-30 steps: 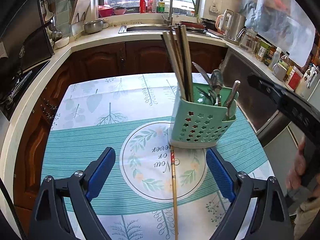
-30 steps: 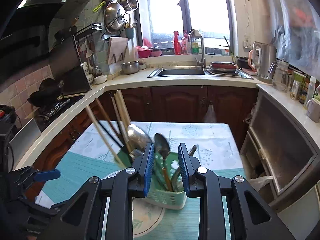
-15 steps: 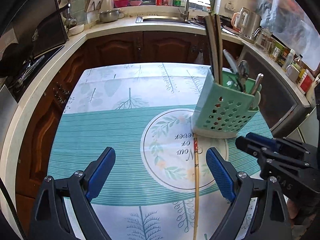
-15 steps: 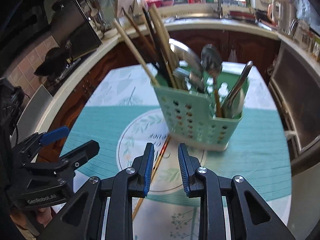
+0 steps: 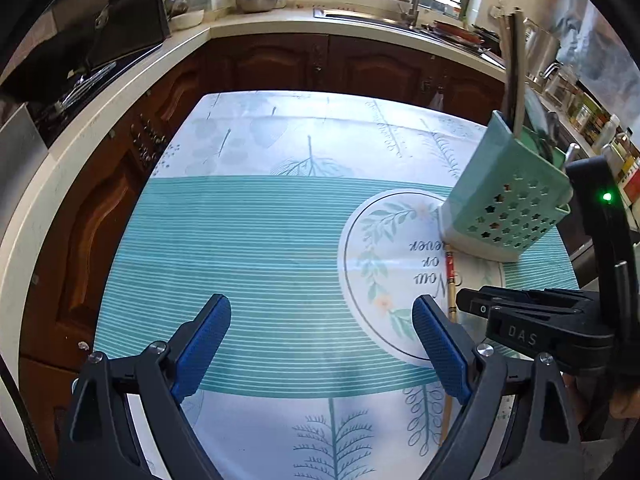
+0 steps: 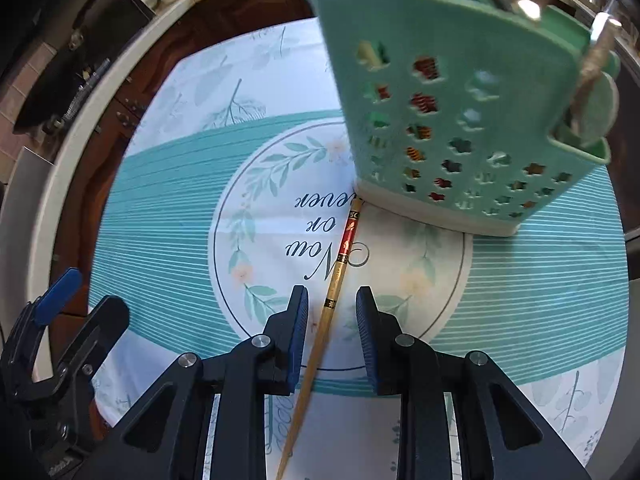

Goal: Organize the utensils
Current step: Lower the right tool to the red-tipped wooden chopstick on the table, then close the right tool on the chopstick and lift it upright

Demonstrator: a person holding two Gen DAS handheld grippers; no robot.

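Note:
A single wooden chopstick (image 6: 347,242) with a red decorated end lies on the tablecloth, its end touching the base of the mint-green perforated utensil caddy (image 6: 460,92). My right gripper (image 6: 332,298) points down over it, jaws narrowly apart with the chopstick running between them, the pads clear of it. The caddy (image 5: 508,204) holds chopsticks, spoons and other utensils. My left gripper (image 5: 320,312) stands wide open above bare cloth, left of the chopstick (image 5: 450,280), with nothing between its fingers. The right gripper (image 5: 472,306) shows at the right of the left wrist view.
The table wears a teal striped cloth (image 5: 248,232) with a round printed motif. Dark wood cabinets and a pale L-shaped counter (image 5: 120,92) ring it, with a sink (image 5: 360,20) at the back and a stove at the left. The left gripper (image 6: 86,304) appears at the lower left.
The right gripper has dropped and tipped downward, from facing the caddy to straddling the chopstick. The left gripper has sunk and shifted left, so the caddy now sits at its right edge.

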